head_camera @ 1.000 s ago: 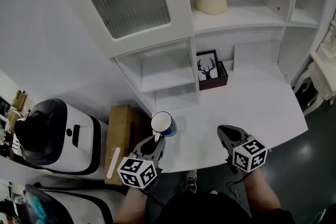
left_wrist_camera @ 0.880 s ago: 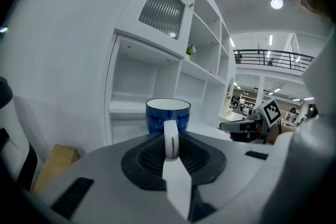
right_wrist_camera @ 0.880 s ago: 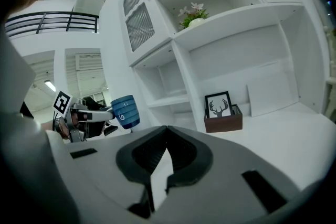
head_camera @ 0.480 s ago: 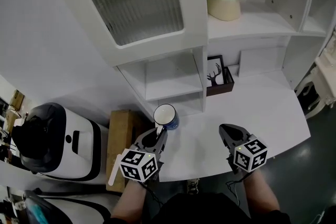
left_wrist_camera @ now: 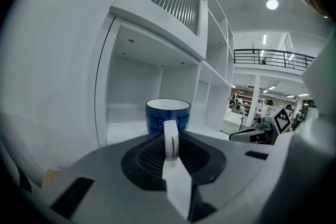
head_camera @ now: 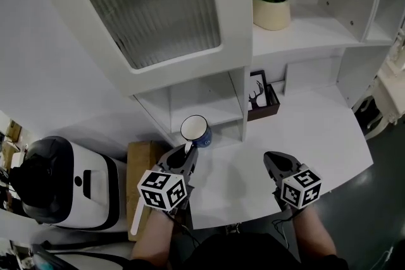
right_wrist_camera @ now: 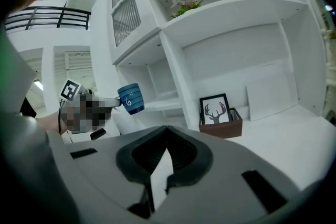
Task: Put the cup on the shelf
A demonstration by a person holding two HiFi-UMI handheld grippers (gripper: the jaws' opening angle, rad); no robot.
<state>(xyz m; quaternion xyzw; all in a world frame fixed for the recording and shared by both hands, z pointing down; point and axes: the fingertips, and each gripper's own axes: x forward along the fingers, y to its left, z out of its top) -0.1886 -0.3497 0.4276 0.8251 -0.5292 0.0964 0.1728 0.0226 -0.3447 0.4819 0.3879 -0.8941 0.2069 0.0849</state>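
A blue cup (head_camera: pixel 196 131) with a white inside hangs upright in the air, just in front of the lower open shelf compartment (head_camera: pixel 201 112). My left gripper (head_camera: pixel 186 152) is shut on the cup's white handle. In the left gripper view the cup (left_wrist_camera: pixel 168 113) stands past the jaws (left_wrist_camera: pixel 170 140), with the white shelf board (left_wrist_camera: pixel 125 132) behind it. From the right gripper view the cup (right_wrist_camera: pixel 131 98) and the left gripper (right_wrist_camera: pixel 105 104) show at the left. My right gripper (head_camera: pixel 271 159) hovers over the desk's front edge, shut and empty, its jaws (right_wrist_camera: pixel 167 131) meeting at the tip.
A deer picture (head_camera: pixel 257 93) in a brown tray stands on the white desk top (head_camera: pixel 310 129). A potted flower (head_camera: pixel 272 6) sits on an upper shelf. The ribbed-glass cabinet door (head_camera: pixel 152 3) overhangs the compartment. A cardboard box (head_camera: pixel 140 161) and a white machine (head_camera: pixel 63 193) lie at the left.
The left gripper has carried the cup up and forward, closer to the lower shelf compartment. The right gripper has stayed in place.
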